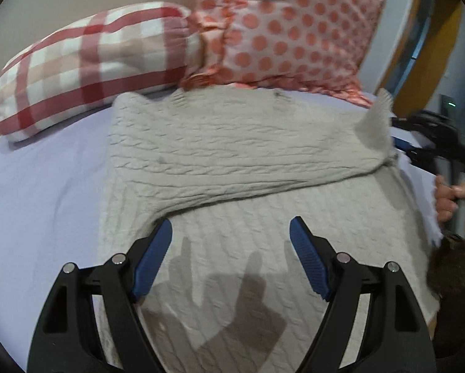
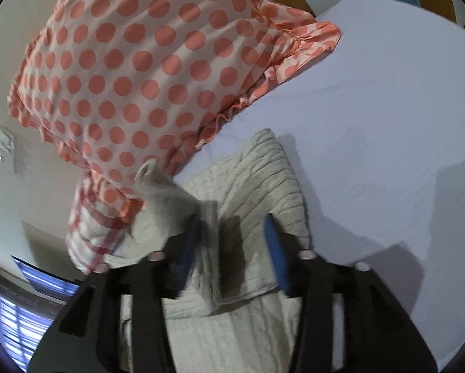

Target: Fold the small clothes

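Observation:
A light grey cable-knit sweater [image 1: 232, 161] lies on the lavender bed sheet [image 1: 39, 192], its upper part folded over the lower part. My left gripper [image 1: 230, 242] is open and hovers just above the sweater's near half, holding nothing. In the right wrist view the sweater [image 2: 263, 180] lies under my right gripper [image 2: 232, 236], whose jaws are apart with a fold of knit and a raised sleeve end [image 2: 157, 183] at the left finger; the view is blurred. The right gripper's body [image 1: 434, 143] shows at the sweater's right edge in the left wrist view.
A red-and-white checked pillow [image 1: 86, 68] and a pink polka-dot pillow [image 1: 294, 28] lie at the head of the bed behind the sweater. The polka-dot pillow [image 2: 145, 68] fills the upper left of the right wrist view. Bare sheet [image 2: 387, 143] lies right of the sweater.

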Demonstrator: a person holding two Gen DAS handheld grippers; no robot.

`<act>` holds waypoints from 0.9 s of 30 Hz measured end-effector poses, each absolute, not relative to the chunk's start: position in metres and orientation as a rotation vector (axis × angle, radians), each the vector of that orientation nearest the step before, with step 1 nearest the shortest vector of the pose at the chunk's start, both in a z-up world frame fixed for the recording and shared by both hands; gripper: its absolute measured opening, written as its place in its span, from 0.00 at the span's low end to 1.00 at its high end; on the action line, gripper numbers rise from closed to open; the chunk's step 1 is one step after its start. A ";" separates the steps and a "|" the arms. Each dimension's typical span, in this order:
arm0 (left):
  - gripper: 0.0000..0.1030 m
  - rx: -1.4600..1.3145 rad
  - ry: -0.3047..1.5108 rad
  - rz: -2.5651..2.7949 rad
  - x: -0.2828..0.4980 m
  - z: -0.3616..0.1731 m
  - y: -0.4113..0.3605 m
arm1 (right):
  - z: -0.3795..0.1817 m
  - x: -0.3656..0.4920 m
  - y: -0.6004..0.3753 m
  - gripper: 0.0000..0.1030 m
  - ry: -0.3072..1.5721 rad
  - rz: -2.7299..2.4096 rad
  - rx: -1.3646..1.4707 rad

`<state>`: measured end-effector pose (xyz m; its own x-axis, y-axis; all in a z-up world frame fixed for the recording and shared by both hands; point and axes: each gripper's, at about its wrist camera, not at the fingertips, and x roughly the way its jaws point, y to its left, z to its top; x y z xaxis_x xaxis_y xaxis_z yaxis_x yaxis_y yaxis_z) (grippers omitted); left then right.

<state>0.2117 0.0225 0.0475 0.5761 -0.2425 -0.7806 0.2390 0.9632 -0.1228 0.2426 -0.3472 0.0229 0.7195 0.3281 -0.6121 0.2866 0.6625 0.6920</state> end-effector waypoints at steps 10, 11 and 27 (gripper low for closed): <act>0.76 -0.068 0.876 -0.048 0.231 0.046 0.068 | 0.025 0.239 -0.336 0.51 0.777 0.011 0.831; 0.76 -0.081 0.868 -0.020 0.233 0.047 0.074 | 0.024 0.241 -0.333 0.43 0.784 0.001 0.809; 0.71 -0.095 0.849 0.028 0.196 0.064 0.122 | 0.051 0.206 -0.325 0.68 0.810 -0.107 0.513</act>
